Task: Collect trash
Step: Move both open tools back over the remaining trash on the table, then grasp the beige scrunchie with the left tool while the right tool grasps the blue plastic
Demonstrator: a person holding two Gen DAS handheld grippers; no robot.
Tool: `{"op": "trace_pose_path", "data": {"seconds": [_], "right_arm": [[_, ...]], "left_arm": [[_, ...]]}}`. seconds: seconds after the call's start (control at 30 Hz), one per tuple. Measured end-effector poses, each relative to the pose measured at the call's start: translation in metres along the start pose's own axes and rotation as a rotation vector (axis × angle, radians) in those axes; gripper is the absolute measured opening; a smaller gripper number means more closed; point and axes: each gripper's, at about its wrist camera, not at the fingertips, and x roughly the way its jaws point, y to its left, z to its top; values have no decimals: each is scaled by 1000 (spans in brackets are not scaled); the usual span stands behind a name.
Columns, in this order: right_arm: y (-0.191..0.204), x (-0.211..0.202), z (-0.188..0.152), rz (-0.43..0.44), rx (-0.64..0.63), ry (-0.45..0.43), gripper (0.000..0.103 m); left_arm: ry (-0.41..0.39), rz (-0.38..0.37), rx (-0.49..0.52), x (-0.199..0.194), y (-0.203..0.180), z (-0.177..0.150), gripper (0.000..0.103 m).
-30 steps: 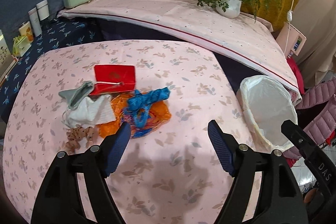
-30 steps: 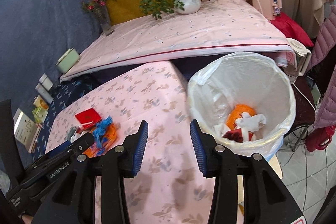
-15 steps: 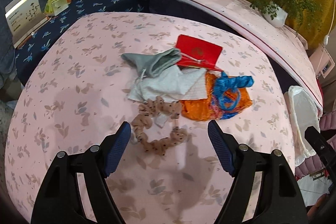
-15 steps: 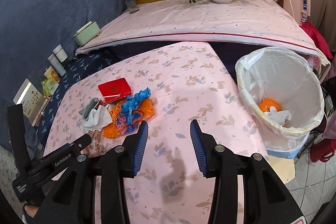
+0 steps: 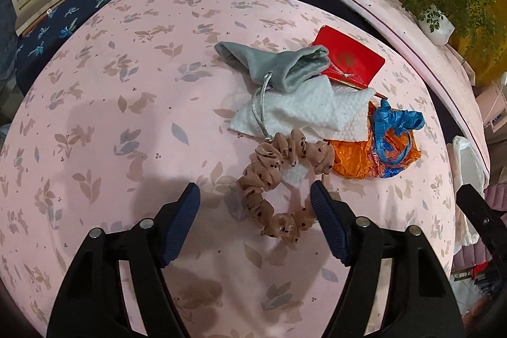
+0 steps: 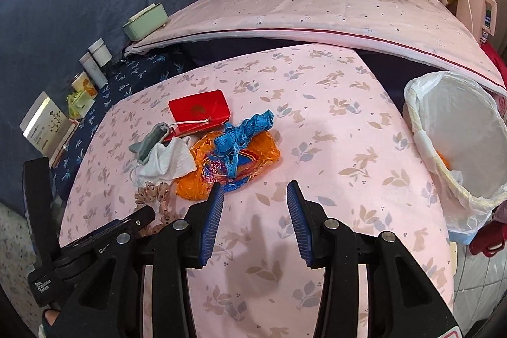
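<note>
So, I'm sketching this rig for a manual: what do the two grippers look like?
Both match. The left gripper and right gripper each have two black plastic arms with triangular cut-outs and silver bolts, tipped by dark blue ribbed pads. In the right view, the left gripper's black body carries white lettering, partly readable as "Data Acquisition System". No cables or sleeves show.

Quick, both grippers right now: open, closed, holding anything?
Left gripper: open, empty, jaws spread just short of the scrunchie.
Right gripper: open, empty, above the tablecloth near the orange wrapper.
</note>
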Motion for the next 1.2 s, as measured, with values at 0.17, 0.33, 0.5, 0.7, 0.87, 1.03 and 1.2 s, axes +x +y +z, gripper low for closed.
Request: {"op": "trace_pose_path", "data": {"seconds": [0.17,0.33,0.5,0.7,0.87,1.03,1.2], "right_arm": [[8,13,7,-9,-8,4,41],[8,26,17,-17,6,3,41],[0,39,34,-42,34,-12,51],[-9,64,54,-46,87,-1,54],[-8,89,58,-64,83,30,52],[-10,93,53,-61,77,39,27],[-14,74,46,-47,67,19,21]], "left_arm": [[10,-16,19,8,-5,5,32],[-5,-53,27,3,-11,14,12],[-64,-95,39,-20,-17,27,12],[-102,-129,46,-32,-28,47,12],[-102,-135,55,-27,-39,60,12],[-102,-133,72,-23,-51,65,12],[-102,-136,96,-24,-63,60,12]]}}
